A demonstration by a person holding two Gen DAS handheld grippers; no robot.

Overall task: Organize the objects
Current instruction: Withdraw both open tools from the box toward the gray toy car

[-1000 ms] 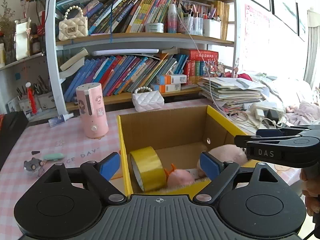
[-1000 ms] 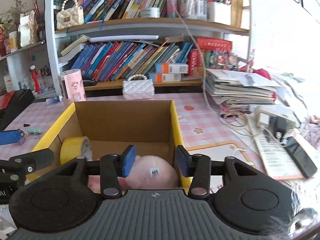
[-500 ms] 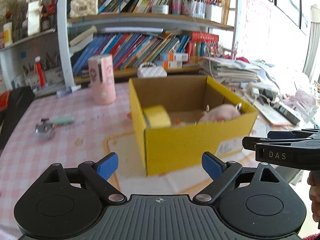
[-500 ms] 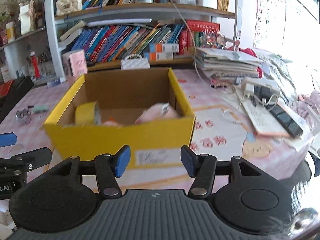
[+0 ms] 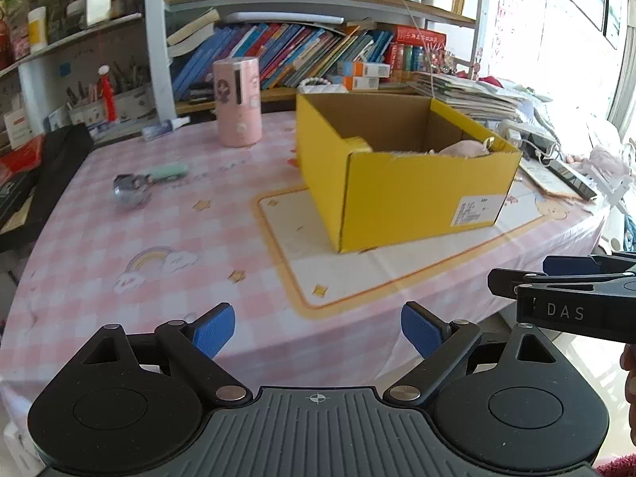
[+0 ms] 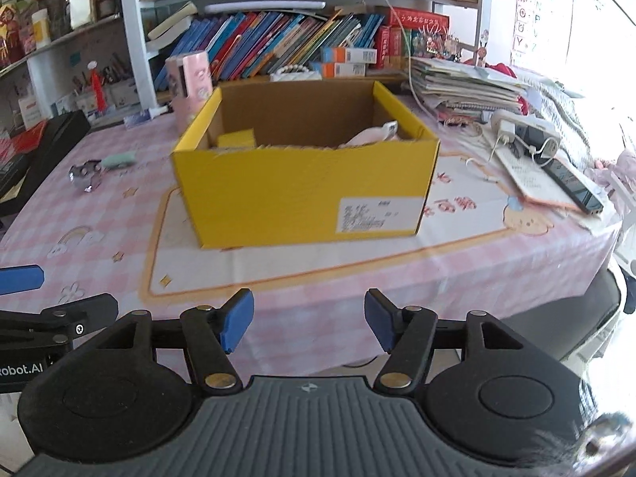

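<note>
Yellow cardboard box (image 6: 302,190), open-topped with a brown interior, stands upright on the pale yellow-bordered mat of the pink checked tablecloth; a white printed label sits low on its near wall toward the right corner. Inside, at left, the top of a yellow tape roll (image 6: 236,140) shows above the near rim, and at right a pale pink plush toy (image 6: 367,137) with a small white tag pokes just over the rim. Outside the box, well to its left on the cloth, lies a small metal tool with a mint-green handle (image 5: 147,181).
</note>
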